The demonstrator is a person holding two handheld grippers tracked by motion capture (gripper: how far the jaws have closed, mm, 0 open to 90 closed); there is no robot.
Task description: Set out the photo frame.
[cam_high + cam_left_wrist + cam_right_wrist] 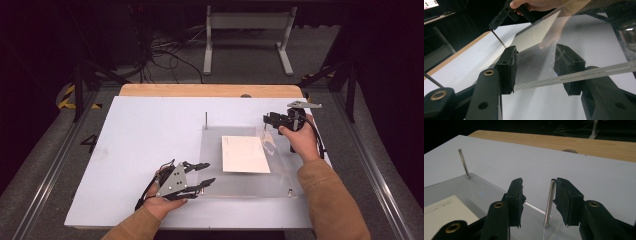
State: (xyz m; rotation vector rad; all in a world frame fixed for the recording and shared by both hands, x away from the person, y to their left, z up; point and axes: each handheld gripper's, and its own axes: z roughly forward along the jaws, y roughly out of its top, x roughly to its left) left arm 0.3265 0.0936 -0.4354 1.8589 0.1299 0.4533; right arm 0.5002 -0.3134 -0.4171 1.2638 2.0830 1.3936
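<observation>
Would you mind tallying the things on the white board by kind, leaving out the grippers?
Clear acrylic plate: 1
White paper sheet: 1
Upright metal pins: 2, one at the far left corner and one between the right gripper's open jaws
Total: 4

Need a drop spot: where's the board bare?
Bare: white board left of the clear plate, and the strip behind it up to the wood edge. Crowded: the plate, with paper, pins and both grippers.
</observation>
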